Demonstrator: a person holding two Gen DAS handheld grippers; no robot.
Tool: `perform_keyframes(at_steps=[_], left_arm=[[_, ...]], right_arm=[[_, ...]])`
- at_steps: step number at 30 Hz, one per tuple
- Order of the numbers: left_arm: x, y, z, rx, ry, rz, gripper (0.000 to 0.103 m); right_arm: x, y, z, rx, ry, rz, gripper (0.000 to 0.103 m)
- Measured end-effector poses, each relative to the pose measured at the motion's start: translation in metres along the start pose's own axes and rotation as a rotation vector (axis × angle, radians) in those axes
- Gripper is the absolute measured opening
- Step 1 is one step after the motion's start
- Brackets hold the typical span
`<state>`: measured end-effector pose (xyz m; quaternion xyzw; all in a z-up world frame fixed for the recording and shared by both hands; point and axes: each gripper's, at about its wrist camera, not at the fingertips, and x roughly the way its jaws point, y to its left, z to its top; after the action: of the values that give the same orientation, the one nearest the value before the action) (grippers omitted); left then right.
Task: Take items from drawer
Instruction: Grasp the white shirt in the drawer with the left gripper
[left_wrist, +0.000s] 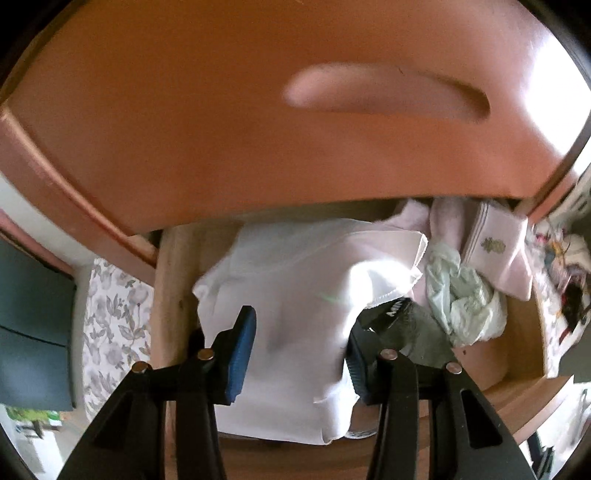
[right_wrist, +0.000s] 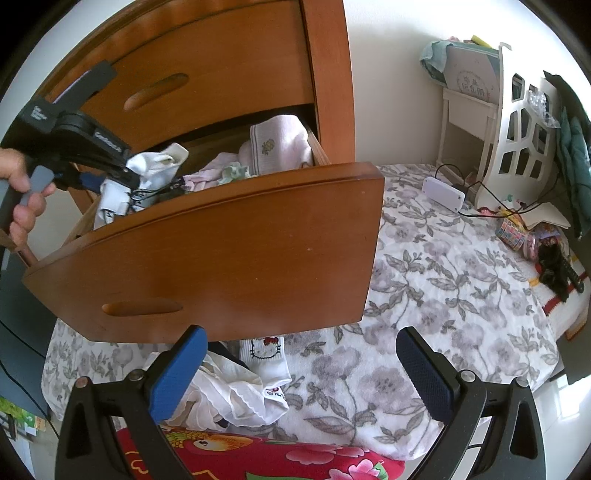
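2 grippers share the work at the open wooden drawer (right_wrist: 207, 236) of a reddish-brown dresser. The left gripper (left_wrist: 299, 354), seen from the right wrist camera (right_wrist: 122, 177) with a person's hand (right_wrist: 22, 199) around its handle, pinches a white folded cloth garment (left_wrist: 295, 295) between its blue pads (left_wrist: 242, 350); the garment bunches at the jaws, with some dark fabric beside it, just above the drawer's left end. Whether the cloth has fully cleared the drawer cannot be told. The right gripper (right_wrist: 299, 373) hangs spread wide with nothing between its pads, low in front of the drawer face, over a floral bedspread (right_wrist: 443, 280).

Several items remain inside: a pale pink sock with a small embroidered motif (left_wrist: 495, 251), a crumpled pale green cloth (left_wrist: 461, 295) and other pinkish pieces toward the right end. Already out on the bedspread below lie a white sock with a cartoon cat face (right_wrist: 264, 354) and some frilled white cloth (right_wrist: 221, 398).

The step in hand looks like lifting the white garment out. Next, it likely needs carrying over the drawer's front edge without snagging, then setting down by the pile.
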<state>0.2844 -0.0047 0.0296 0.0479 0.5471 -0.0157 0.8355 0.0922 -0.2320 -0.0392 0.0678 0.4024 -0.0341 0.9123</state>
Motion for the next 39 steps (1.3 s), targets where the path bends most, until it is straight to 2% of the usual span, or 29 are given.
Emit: perform_keyframes(at_steps=[6,10,20,28,35,38,39], left_arm=[[-0.011,0.018,-0.003,-0.079,-0.054,-0.007,0.047],[-0.006,0.019,-0.005,-0.071,-0.043,0.005,0.047],[0.025,-0.005,-0.012,-0.011,0.065,0.002,0.047],[0.041,-0.034,-0.016,0.095,0.116,0.073,0.048],[0.040,-0.052,-0.020,0.152,0.130,0.107,0.048],[0.036,-0.062,-0.026,0.179,0.120,0.122,0.047],[0.035,-0.063,-0.026,0.180,0.112,0.124,0.044]], right_arm=[[0.000,0.000,-0.001,-0.001,-0.001,-0.002,0.103],[0.000,0.000,-0.001,-0.002,0.000,-0.003,0.103],[-0.001,0.000,-0.001,0.000,0.000,-0.002,0.103],[-0.001,0.000,0.000,0.002,0.001,-0.001,0.103],[-0.001,-0.001,-0.001,0.002,0.001,-0.001,0.103],[-0.001,-0.001,-0.001,0.003,0.002,-0.001,0.103],[-0.001,-0.001,-0.001,0.002,0.001,-0.001,0.103]])
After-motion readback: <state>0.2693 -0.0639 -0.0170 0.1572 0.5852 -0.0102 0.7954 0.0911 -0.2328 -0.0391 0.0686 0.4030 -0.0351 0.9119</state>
